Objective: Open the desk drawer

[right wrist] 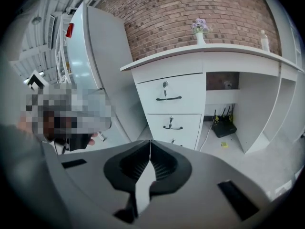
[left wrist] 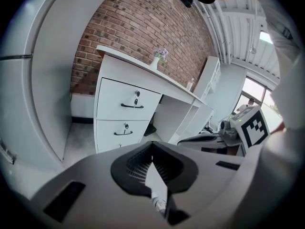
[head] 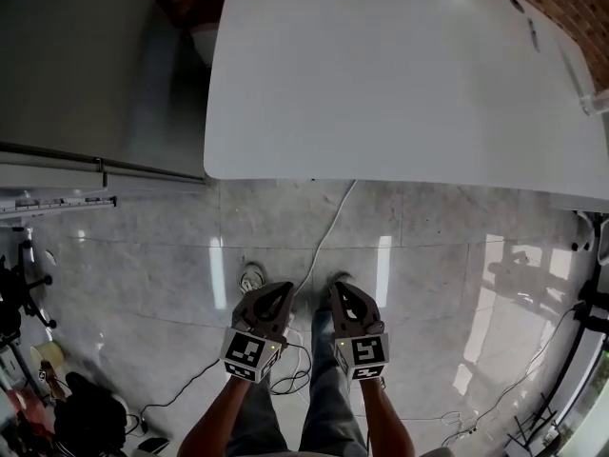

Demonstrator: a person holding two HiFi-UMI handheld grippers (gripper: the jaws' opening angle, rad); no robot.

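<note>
The white desk fills the top of the head view, and its drawers are hidden under the top there. In the left gripper view the top drawer and its dark handle face me at a distance, with a second drawer below. The right gripper view shows the same top drawer, its handle and the lower drawer. My left gripper and right gripper hang side by side over the floor, well short of the desk. Both are shut and hold nothing.
A tall grey cabinet stands left of the desk. Cables trail over the tiled floor between me and the desk. A small vase of flowers sits on the desk top. A black router lies under the desk's open bay.
</note>
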